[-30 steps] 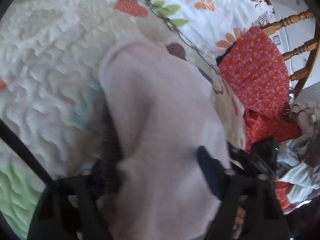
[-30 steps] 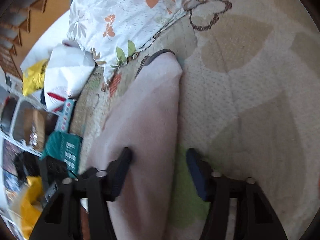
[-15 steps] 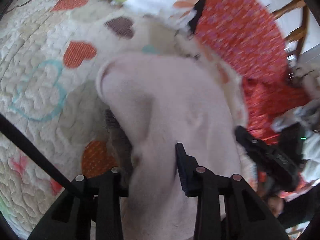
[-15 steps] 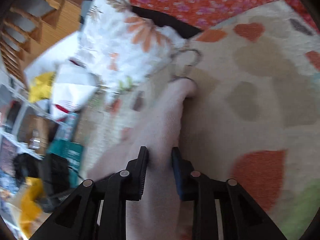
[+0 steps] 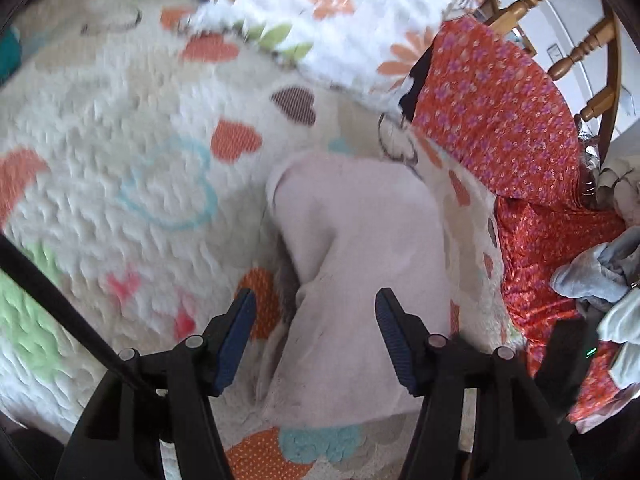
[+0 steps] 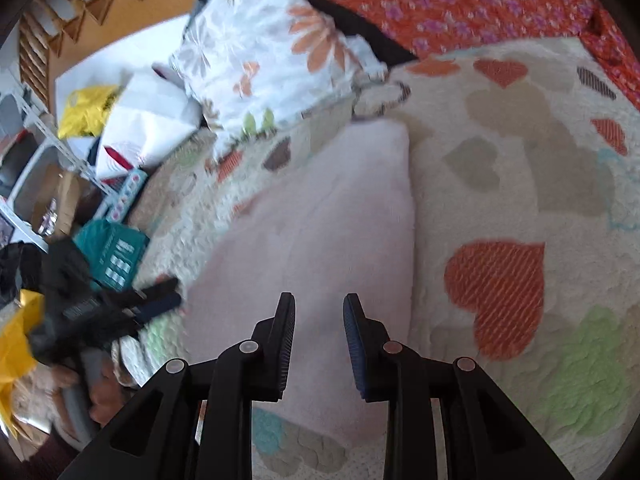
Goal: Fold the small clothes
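A pale pink small garment (image 5: 360, 264) lies folded on a cream quilt with heart shapes (image 5: 120, 152). My left gripper (image 5: 314, 312) is open just above the garment's near part, its jaws wide apart and holding nothing. The garment also shows in the right wrist view (image 6: 328, 232). My right gripper (image 6: 319, 316) hovers over the garment's near end with its jaws partly open and nothing between them. A darker fabric layer (image 5: 289, 280) peeks out at the garment's left edge.
A white floral pillow (image 5: 340, 28) and a red floral cloth (image 5: 500, 112) lie at the quilt's far side, by a wooden chair (image 5: 568, 40). Grey clothes (image 5: 600, 272) are piled at right. In the right wrist view, bags and shelves (image 6: 80, 152) stand left; the left gripper (image 6: 104, 312) shows there.
Both grippers were shut on the pink garment half a second ago; both have now opened and let it go. The garment lies flatter on the quilt.
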